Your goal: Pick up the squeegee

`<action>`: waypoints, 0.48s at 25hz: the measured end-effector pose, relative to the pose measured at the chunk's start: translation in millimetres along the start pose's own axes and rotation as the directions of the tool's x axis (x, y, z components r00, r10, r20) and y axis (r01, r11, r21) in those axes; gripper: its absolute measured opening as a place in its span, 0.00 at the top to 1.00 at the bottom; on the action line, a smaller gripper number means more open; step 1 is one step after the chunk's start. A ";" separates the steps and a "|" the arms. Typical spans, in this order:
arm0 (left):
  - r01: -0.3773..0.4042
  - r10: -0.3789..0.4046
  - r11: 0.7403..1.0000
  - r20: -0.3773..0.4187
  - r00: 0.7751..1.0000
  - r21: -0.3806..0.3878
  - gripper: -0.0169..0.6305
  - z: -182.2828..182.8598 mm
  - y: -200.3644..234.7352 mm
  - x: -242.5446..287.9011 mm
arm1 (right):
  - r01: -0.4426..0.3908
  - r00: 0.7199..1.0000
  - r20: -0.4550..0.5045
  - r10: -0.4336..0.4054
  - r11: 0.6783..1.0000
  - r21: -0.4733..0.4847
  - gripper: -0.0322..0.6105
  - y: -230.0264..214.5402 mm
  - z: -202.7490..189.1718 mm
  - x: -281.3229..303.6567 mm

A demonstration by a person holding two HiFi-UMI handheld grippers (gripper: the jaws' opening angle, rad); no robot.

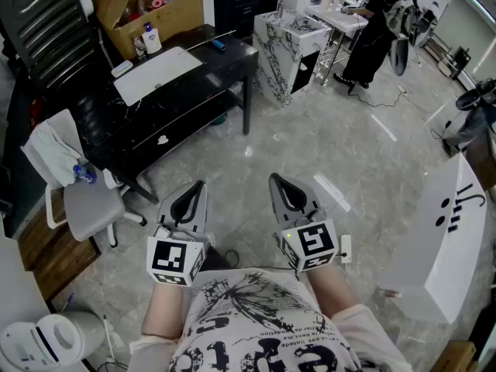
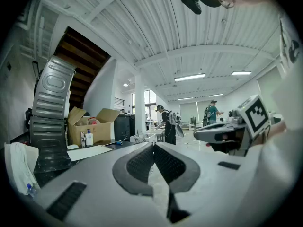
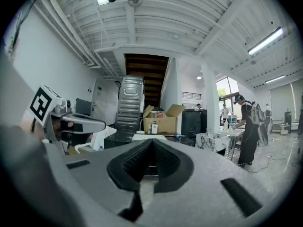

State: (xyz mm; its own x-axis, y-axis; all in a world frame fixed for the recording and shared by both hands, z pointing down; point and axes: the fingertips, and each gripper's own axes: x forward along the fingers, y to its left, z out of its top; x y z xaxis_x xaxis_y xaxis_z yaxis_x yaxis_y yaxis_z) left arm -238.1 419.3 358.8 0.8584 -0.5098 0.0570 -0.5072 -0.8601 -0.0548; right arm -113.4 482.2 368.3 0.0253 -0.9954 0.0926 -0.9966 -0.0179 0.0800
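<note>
Squeegee (image 1: pixel 218 45): small blue piece with a thin pale bar just beside it; too small to tell whether they are joined; lies flat on the black table (image 1: pixel 236 62), near its far right corner; right of the white sheet (image 1: pixel 155 72), well apart from the box (image 1: pixel 167 14); nothing touching it; in the left gripper view only a blue speck (image 2: pixel 118 143) at the table edge

Contents of the cardboard box (image 1: pixel 174 15) indistinct, too small (white appliance (image 1: pixel 40 342) partly beyond the lower edge)

Open workshop hall, black worktable (image 1: pixel 226 56), cardboard box (image 1: pixel 177 14), marbled sink unit (image 1: pixel 273 62)
</note>
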 end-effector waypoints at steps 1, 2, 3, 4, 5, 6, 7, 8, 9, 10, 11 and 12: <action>0.001 -0.001 1.000 0.000 1.000 0.001 0.95 -0.7 0.1 -0.2 | 0.000 1.000 -0.004 0.000 1.000 0.000 0.96 0.7 -1.3 -0.2; 0.002 -0.002 1.000 -0.001 1.000 0.002 0.95 -1.2 0.2 -0.3 | 0.000 1.000 -0.007 0.000 1.000 0.000 0.96 1.3 -2.4 -0.3; 0.003 -0.003 1.000 -0.002 1.000 0.003 0.95 -1.6 0.2 -0.3 | -0.001 1.000 -0.010 0.000 1.000 -0.001 0.96 2.0 -3.2 -0.3; 0.005 -0.005 1.000 -0.004 1.000 0.003 0.95 -1.8 -0.1 -0.3 | 0.000 1.000 -0.012 0.000 1.000 -0.004 0.96 2.6 -3.6 -0.3; 0.006 -0.006 1.000 -0.007 1.000 0.002 0.95 -1.6 -0.8 -0.4 | 0.001 1.000 -0.013 -0.001 1.000 -0.007 0.96 3.1 -3.9 -0.3; 0.008 -0.008 1.000 -0.010 1.000 0.000 0.95 -0.9 -2.1 -0.6 | 0.001 1.000 -0.015 -0.002 1.000 -0.008 0.96 3.3 -4.2 -0.6; 0.011 -0.011 1.000 -0.013 1.000 -0.001 0.95 -0.6 -3.9 -0.7 | 0.002 1.000 -0.018 -0.002 1.000 -0.006 0.96 3.1 -4.9 -1.2; 0.017 -0.017 1.000 -0.013 1.000 0.000 0.95 -1.8 -6.1 -0.7 | 0.003 1.000 -0.020 -0.003 1.000 -0.001 0.96 2.6 -5.9 -2.2; 0.023 -0.023 1.000 -0.014 1.000 0.002 0.95 -3.5 -8.4 -0.5 | 0.005 1.000 -0.022 -0.005 1.000 0.008 0.96 1.8 -7.4 -3.4; 0.028 -0.028 1.000 -0.014 1.000 0.004 0.95 -4.9 -10.3 -0.3 | 0.007 1.000 -0.022 -0.007 1.000 0.020 0.96 0.7 -9.1 -4.6; 0.032 -0.032 0.999 -0.016 0.999 0.003 0.95 -5.5 -11.8 -0.2 | 0.010 1.000 -0.023 -0.010 0.999 0.035 0.96 -0.5 -11.0 -5.7; 0.035 -0.035 0.999 -0.019 0.999 -0.001 0.95 -5.4 -13.2 0.0 | 0.012 1.000 -0.023 -0.011 0.999 0.050 0.96 -1.5 -13.0 -6.5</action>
State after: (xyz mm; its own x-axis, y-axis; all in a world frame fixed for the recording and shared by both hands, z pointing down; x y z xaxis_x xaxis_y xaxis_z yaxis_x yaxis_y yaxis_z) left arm -231.9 430.5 364.9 0.8742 -0.4793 0.0775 -0.4766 -0.8776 -0.0520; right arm -111.0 489.9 380.4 0.0383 -0.9926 0.1150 -0.9989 -0.0350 0.0313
